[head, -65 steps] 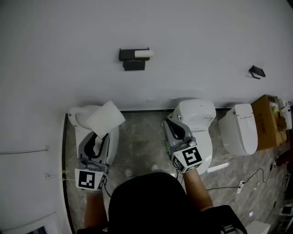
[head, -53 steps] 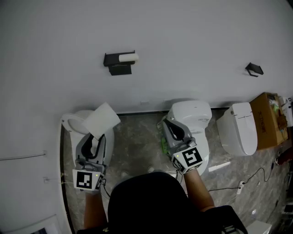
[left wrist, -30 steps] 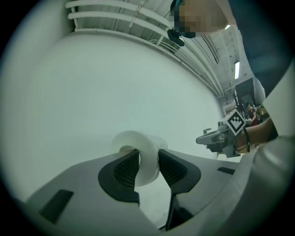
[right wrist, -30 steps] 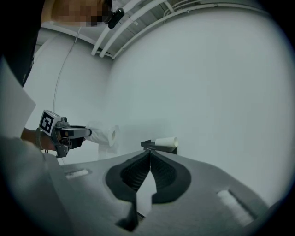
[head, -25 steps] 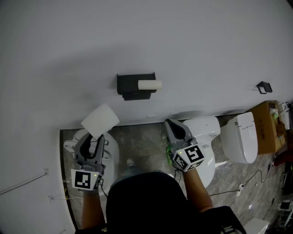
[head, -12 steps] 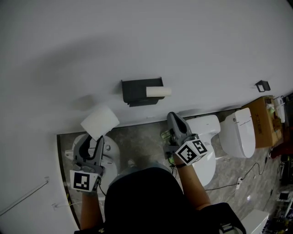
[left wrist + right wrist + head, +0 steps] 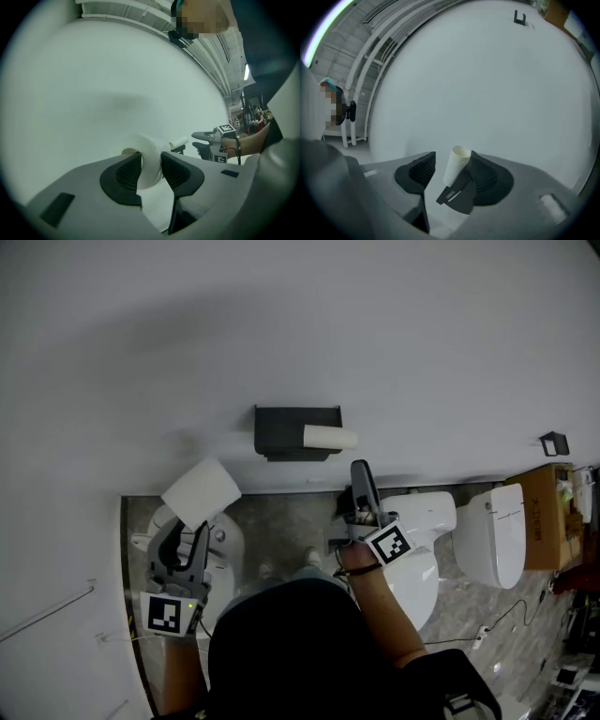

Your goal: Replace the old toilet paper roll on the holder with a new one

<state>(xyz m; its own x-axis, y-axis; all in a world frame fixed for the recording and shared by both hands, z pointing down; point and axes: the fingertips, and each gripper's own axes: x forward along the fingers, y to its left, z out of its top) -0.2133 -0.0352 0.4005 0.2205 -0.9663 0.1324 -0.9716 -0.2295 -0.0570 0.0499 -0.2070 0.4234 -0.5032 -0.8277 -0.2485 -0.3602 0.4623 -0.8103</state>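
A black wall holder carries the old roll, a bare pale tube sticking out to the right. My right gripper is turned on its side just below the tube and points at it. Its jaws are opening, and nothing is pressed between them. In the right gripper view the tube and holder stand ahead between the jaws of that gripper. My left gripper is shut on the new white roll, left of the holder. The left gripper view shows the new roll pinched by the pads.
A white toilet stands under my left gripper, a second under my right arm, a third further right. A cardboard box sits at the far right, and a small black bracket hangs on the wall.
My right gripper has rolled onto its side, moved up toward the tube and opened its jaws. The wall and holder have come closer. The left gripper still holds the new roll.
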